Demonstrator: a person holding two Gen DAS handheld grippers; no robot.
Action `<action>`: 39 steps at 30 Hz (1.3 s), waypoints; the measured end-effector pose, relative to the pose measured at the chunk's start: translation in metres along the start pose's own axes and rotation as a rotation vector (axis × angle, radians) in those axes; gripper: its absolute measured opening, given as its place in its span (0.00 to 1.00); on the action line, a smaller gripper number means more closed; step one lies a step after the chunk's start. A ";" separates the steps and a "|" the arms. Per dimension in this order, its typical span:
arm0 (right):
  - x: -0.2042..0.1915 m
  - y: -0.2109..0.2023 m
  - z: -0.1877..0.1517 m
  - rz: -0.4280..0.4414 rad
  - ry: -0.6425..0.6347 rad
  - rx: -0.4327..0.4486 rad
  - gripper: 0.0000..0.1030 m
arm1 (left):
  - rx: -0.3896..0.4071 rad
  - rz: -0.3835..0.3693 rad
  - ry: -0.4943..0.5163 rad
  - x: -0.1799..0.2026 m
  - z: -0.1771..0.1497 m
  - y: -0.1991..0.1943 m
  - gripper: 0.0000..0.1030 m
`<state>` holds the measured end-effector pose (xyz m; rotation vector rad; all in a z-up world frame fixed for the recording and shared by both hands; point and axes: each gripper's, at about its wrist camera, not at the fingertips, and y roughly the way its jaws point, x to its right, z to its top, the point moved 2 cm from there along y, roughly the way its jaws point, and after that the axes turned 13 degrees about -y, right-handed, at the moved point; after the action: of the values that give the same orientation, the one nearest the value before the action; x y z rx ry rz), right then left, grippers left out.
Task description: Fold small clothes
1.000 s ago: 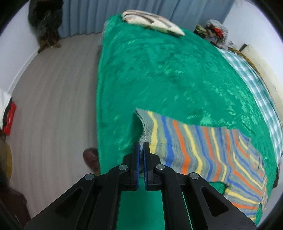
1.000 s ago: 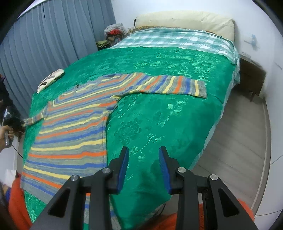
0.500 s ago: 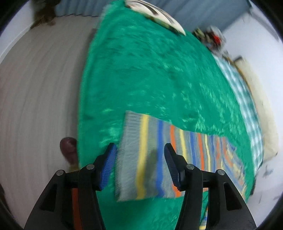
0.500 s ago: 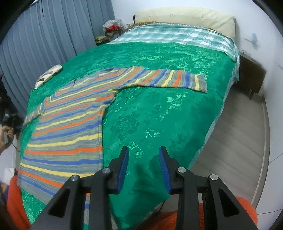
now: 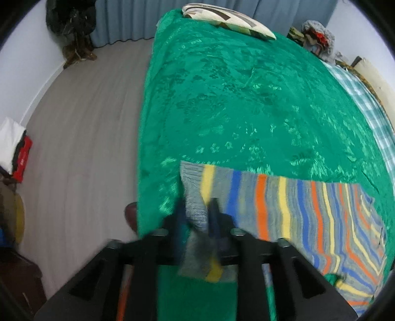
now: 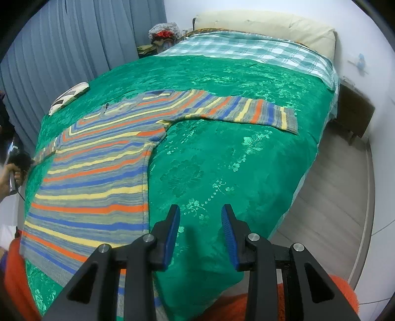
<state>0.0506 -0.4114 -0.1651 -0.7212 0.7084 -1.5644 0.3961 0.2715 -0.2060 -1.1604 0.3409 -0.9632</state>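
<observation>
A striped sweater (image 6: pixel 98 168) in grey, blue, orange and yellow lies flat on the green bedspread (image 6: pixel 222 158). Its right sleeve (image 6: pixel 249 111) stretches out toward the bed's right edge. In the left wrist view its left sleeve (image 5: pixel 246 195) lies near the bed's left edge. My left gripper (image 5: pixel 196 212) straddles the grey cuff (image 5: pixel 193 195), with the jaws narrowed around it; the view is blurred. My right gripper (image 6: pixel 200 219) is open and empty above bare bedspread, right of the sweater's hem.
A patterned folded cloth (image 5: pixel 227 19) lies at the bed's far corner by the grey curtain (image 6: pixel 61 49). A checked sheet (image 6: pixel 246 49) and cream pillow (image 6: pixel 266 27) are at the head. Grey floor (image 5: pixel 81 138) lies left of the bed; a wooden nightstand (image 6: pixel 355 111) stands right.
My left gripper let go of the cuff, opened wide, then came back over it with the jaws narrowing. My right gripper stayed open and drifted slightly.
</observation>
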 end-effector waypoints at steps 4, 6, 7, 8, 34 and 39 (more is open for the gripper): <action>0.005 -0.002 -0.003 -0.008 0.015 -0.009 0.60 | 0.055 -0.025 0.131 -0.003 -0.038 -0.055 0.66; 0.006 -0.002 -0.001 0.007 0.005 -0.030 0.60 | 0.045 -0.068 0.231 0.003 -0.073 -0.085 0.66; 0.004 -0.001 0.000 0.012 -0.009 -0.043 0.60 | 0.036 -0.100 0.274 0.007 -0.093 -0.099 0.67; -0.001 0.000 0.003 0.016 -0.040 -0.068 0.60 | 0.023 -0.133 0.319 0.012 -0.115 -0.113 0.71; -0.091 -0.039 -0.081 0.129 -0.212 -0.282 0.63 | -0.116 -0.223 0.669 -0.006 -0.396 -0.224 0.82; -0.074 -0.085 -0.072 0.132 -0.073 -0.047 0.63 | 0.015 -0.196 0.655 -0.002 -0.386 -0.270 0.89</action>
<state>-0.0508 -0.3263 -0.1473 -0.7472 0.7262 -1.3986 0.0092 0.0161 -0.1239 -0.8468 0.7492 -1.5107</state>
